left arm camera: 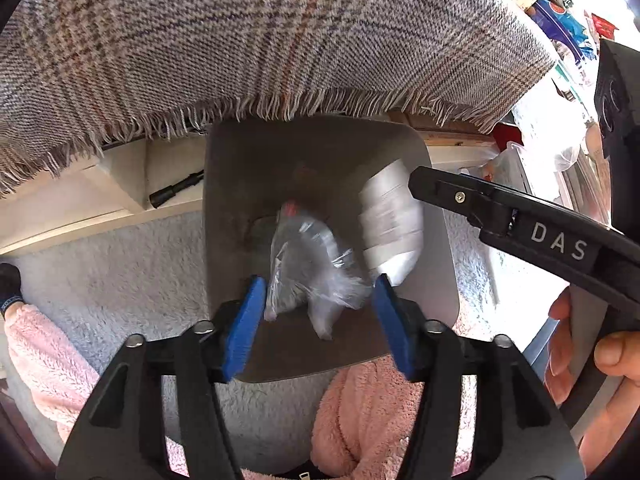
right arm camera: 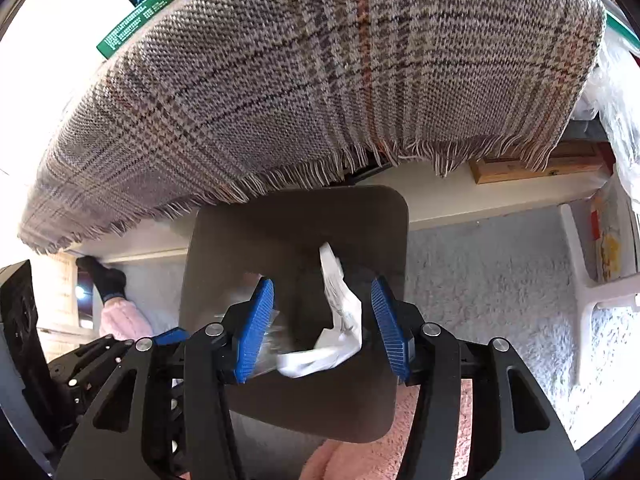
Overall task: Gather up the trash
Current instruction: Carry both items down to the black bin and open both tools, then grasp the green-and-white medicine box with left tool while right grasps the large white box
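Daylight overexposes the upper right of the left view and upper left of the right view. Bin (right arm camera: 224, 240) interior is shadowed. Falling white wrapper (left arm camera: 390, 232) shows motion blur. Fisheye distortion bends edges.

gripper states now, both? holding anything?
Left gripper: open, clear plastic wrapper loose between its jaws, over the grey bin.
Right gripper: open, crumpled white paper between its jaws, not clamped.

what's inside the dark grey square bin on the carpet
In the dark grey square bin: a crumpled clear plastic bag and white crumpled paper. These cover most of the bottom, so anything beneath stays unseen.
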Demonstrator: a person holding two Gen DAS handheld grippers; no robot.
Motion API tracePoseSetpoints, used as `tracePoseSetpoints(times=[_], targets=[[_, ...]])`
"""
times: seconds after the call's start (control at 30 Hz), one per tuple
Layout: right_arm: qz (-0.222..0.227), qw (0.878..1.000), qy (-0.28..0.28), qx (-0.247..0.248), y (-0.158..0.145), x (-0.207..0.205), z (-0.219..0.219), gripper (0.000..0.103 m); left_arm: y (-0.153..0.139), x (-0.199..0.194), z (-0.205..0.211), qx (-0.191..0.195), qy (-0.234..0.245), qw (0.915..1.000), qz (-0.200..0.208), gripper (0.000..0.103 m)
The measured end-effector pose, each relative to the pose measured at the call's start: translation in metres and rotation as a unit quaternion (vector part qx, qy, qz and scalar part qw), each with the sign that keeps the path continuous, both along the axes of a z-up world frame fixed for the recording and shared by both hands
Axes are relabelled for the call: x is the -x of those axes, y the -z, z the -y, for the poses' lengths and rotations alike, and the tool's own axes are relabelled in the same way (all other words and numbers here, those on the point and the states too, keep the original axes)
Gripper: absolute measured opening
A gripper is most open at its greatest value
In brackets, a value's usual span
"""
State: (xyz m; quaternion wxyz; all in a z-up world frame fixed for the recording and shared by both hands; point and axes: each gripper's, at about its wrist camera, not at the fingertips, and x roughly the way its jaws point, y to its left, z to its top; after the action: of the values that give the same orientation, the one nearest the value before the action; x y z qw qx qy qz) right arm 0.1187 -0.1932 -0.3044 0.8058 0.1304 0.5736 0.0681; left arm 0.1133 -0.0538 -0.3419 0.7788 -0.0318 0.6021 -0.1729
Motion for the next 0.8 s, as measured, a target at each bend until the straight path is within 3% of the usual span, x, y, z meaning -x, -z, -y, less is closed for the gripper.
tracePoseSetpoints(times=[0.07,0.13,0.27,0.33,0.53,0.8], targets=[[0.004,1.000,0.004,0.002,-0.005,0.001,0.002,0.056,-0.005,0.002,-0.003,-0.005,-0.003,0.9999,0.009,0.077],[0.010,1.000,0.008,0.007,-0.011,0.003,0.005,0.065,-0.012,0.005,-0.005,-0.012,-0.005,0.9997,0.020,0.085],[0.043,0.998,0.020,0.029,-0.033,0.013,0.012,0.093,-0.030,0.012,-0.010,-0.021,-0.010,0.9987,0.044,0.095],[0.057,0.997,0.030,0.036,-0.043,0.019,0.017,0.100,-0.039,0.016,-0.012,-0.020,-0.014,0.9982,0.055,0.095],[0.067,0.996,0.049,0.030,-0.068,0.031,0.037,0.100,-0.071,0.028,-0.027,-0.014,-0.041,0.9950,0.089,0.095],[0.113,0.990,0.080,0.027,-0.116,0.022,0.051,0.100,-0.118,0.023,-0.051,-0.005,-0.056,0.9892,0.136,0.095]])
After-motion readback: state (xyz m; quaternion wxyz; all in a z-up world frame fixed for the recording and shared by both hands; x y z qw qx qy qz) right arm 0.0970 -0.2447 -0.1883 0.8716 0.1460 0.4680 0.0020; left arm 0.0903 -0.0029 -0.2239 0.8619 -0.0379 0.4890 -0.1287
